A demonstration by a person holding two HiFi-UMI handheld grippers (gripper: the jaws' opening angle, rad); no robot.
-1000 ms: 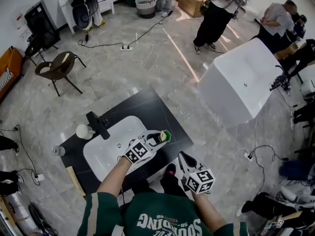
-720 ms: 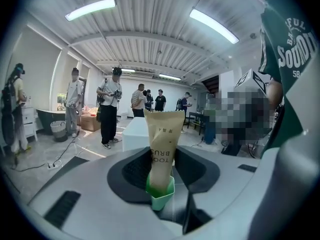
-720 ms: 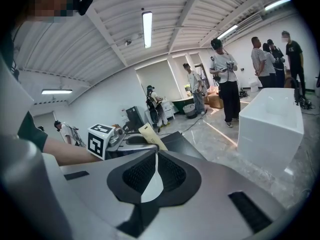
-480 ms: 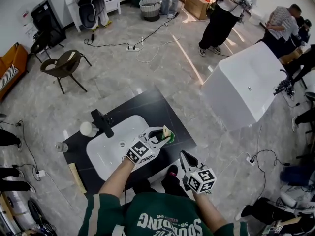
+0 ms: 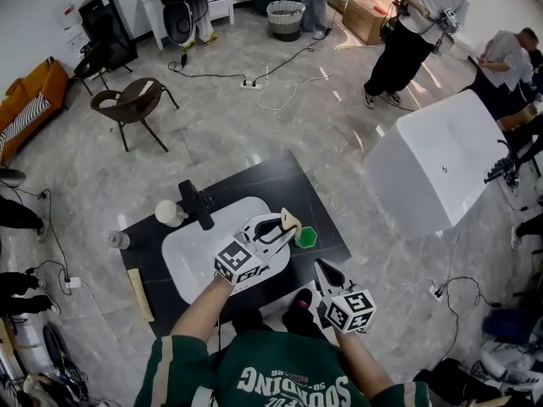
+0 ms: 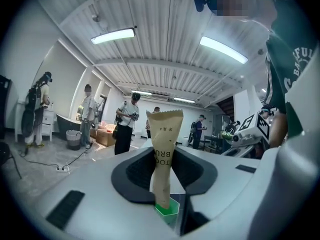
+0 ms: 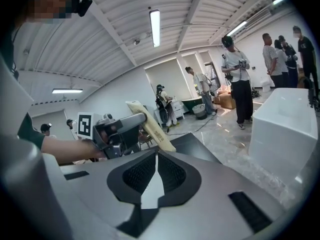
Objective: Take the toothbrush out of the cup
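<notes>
Pinches paper-wrapped toothbrush (image 6: pixel 162 154) upright in L gripper (image 5: pixel 282 229), jaws just closing on it, lower end just over green cup (image 5: pixel 306 236) at 6 o'clock; holds R gripper (image 5: pixel 323 271) pressed together, empty, farther off at 5 o'clock.

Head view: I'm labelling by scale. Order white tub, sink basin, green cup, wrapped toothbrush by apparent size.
White tub, sink basin, then green cup and wrapped toothbrush: alike, unranked; the toothbrush is held nearer the camera, partly hidden.
</notes>
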